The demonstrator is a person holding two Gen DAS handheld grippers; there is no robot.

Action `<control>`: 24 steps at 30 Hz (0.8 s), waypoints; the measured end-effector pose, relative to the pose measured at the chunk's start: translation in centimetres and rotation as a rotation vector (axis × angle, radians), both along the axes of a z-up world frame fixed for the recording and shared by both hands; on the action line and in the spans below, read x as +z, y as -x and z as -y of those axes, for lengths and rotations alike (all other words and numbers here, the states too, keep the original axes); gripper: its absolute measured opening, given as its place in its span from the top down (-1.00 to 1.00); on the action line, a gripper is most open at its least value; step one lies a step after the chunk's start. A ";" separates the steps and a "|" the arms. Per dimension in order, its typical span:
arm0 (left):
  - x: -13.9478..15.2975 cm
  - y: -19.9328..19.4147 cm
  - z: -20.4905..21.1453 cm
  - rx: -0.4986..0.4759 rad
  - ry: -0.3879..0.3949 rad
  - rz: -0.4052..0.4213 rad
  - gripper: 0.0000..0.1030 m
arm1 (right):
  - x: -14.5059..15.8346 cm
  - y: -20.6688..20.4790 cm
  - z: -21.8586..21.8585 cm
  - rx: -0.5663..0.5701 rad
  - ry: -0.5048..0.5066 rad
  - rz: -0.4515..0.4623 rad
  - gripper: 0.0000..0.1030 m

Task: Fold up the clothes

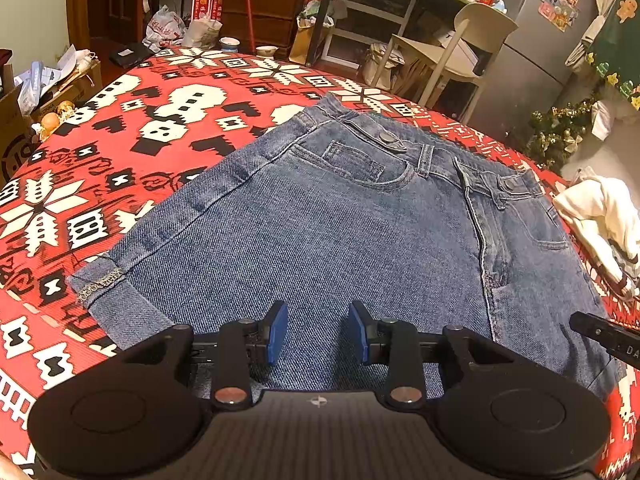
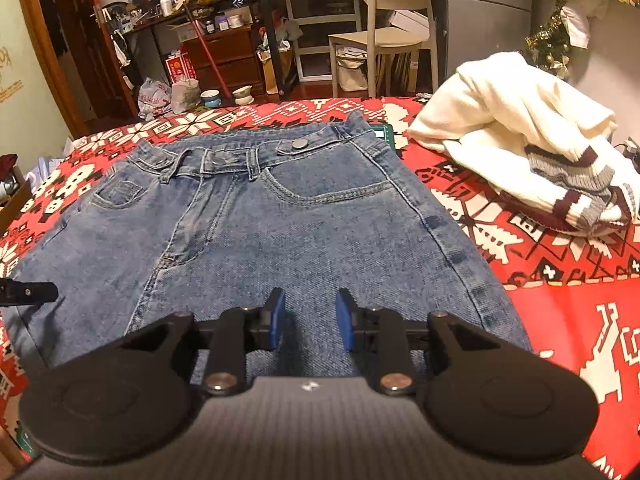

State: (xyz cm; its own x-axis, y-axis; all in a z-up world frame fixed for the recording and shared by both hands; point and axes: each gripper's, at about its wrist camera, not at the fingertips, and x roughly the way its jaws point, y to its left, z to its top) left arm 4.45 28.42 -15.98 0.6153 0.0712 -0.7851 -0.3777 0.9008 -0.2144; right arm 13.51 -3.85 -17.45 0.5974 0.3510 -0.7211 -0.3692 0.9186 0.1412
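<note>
Left gripper (image 1: 318, 332) part open, empty, above jeans (image 1: 340, 220) | right gripper (image 2: 311, 318) likewise (image 2: 260, 232) | sweater (image 2: 520, 152) beside | no legible writing on jeans

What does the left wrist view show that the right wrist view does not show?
Only the left wrist view shows the folded hem edge of the jeans with its light stitching, and the refrigerator door with stickers.

Only the right wrist view shows the whole white sweater with its striped cuffs, lying apart from the jeans on the red cloth.

Both views show the blue jeans lying flat on the red patterned cloth, the beige chair, and a pair of tongs with blue pads standing apart over the denim: left tongs, right tongs.
</note>
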 end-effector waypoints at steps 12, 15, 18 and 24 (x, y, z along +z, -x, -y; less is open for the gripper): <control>0.1 0.1 -0.4 0.025 0.024 0.011 0.36 | -0.5 -1.0 -2.0 0.027 0.026 0.044 0.02; 0.2 0.1 -0.5 0.025 0.032 0.022 0.36 | -0.8 -1.5 -2.6 0.037 0.046 0.053 0.02; 0.2 0.0 -0.6 0.013 0.048 0.035 0.36 | -1.4 -1.5 -2.9 0.048 0.075 0.046 0.01; 0.3 -0.1 -0.3 -0.009 0.031 0.044 0.36 | -1.3 -0.5 -3.1 0.070 0.151 0.045 0.02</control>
State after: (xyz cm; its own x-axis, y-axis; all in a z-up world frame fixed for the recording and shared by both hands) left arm 4.54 28.73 -15.67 0.6497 0.0415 -0.7590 -0.3593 0.8967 -0.2585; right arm 13.96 -0.78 -18.76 0.6086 0.2821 -0.7416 -0.4355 0.9001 -0.0149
